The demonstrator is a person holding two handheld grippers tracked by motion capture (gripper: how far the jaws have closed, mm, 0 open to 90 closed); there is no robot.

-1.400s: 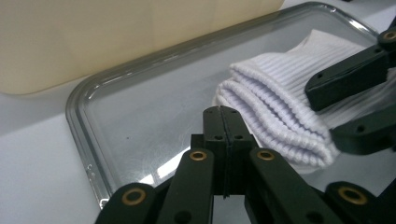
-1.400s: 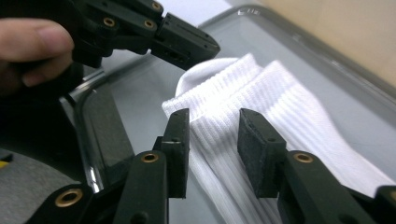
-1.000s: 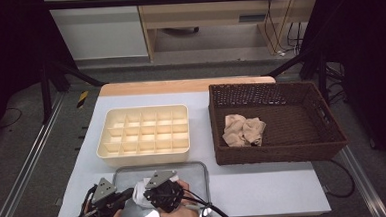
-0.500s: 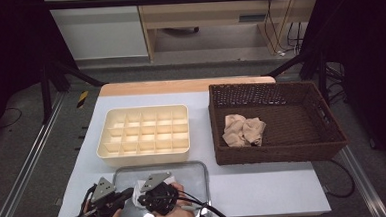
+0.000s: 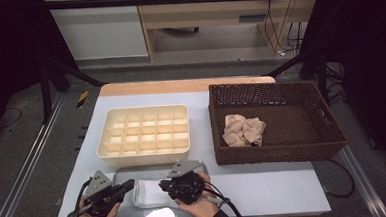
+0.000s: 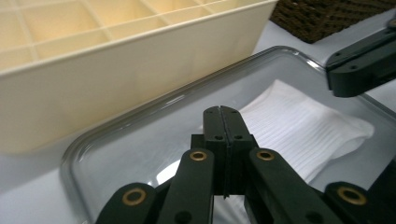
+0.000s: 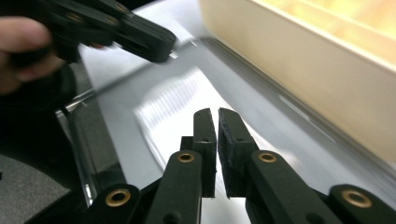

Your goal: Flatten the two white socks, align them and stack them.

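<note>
Nearest, the left gripper (image 5: 128, 185) hung at the left rim of one clear tray (image 5: 204, 166), jaws clenched on nothing. The right gripper (image 5: 163, 184) hovered over the tray, jaws almost closed, a thin gap between them, grasping nothing. One white cloth (image 5: 148, 192) lay flat in the tray between them. Farther off stood one cream divided box (image 5: 143, 132), and right of it one wicker basket (image 5: 278, 156) holding beige cloth (image 5: 243, 130). No writing was readable.

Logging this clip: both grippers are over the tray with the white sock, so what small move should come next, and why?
Probably open the right gripper and lower it onto the white sock: its jaws stand nearly closed just above the sock, which lies flat in the clear tray, unheld. The left gripper is shut beside it.
</note>
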